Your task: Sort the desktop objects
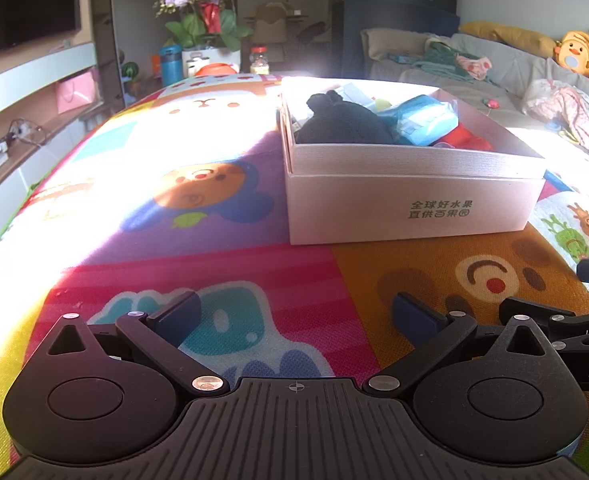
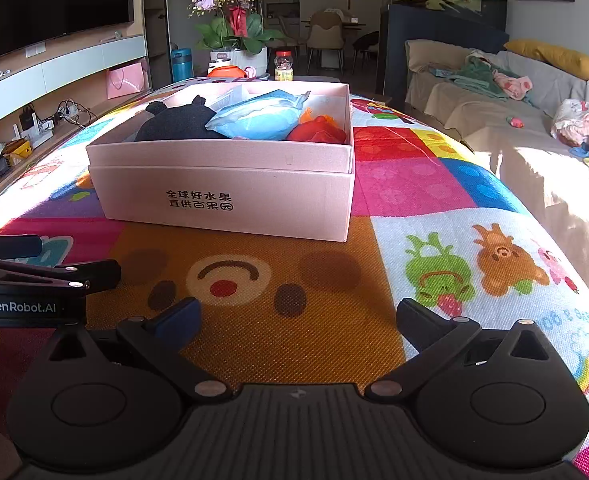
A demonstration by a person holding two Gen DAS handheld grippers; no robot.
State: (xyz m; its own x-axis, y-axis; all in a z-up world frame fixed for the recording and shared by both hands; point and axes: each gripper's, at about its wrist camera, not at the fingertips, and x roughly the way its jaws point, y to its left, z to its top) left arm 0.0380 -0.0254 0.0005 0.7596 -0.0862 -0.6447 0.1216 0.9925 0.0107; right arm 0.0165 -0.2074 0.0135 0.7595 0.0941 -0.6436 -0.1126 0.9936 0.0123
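Note:
A pale pink cardboard box (image 1: 410, 208) (image 2: 230, 196) with green printed characters stands on the colourful cartoon mat. Inside it lie a black fabric pouch (image 1: 338, 122) (image 2: 182, 122), a blue plastic packet (image 1: 422, 120) (image 2: 258, 120) and a red item (image 1: 468, 140) (image 2: 318, 130). My left gripper (image 1: 294, 314) is open and empty, low over the mat in front of the box. My right gripper (image 2: 298, 316) is open and empty, also in front of the box. The left gripper's body (image 2: 34, 280) shows at the left edge of the right wrist view.
The mat (image 2: 254, 312) covers a low table. A sofa (image 2: 494, 96) with clothes and soft toys stands to the right. A TV shelf (image 2: 54, 92) runs along the left. A flower pot (image 2: 238, 32), a blue bottle (image 2: 181, 64) and a jar (image 2: 283, 65) stand at the far end.

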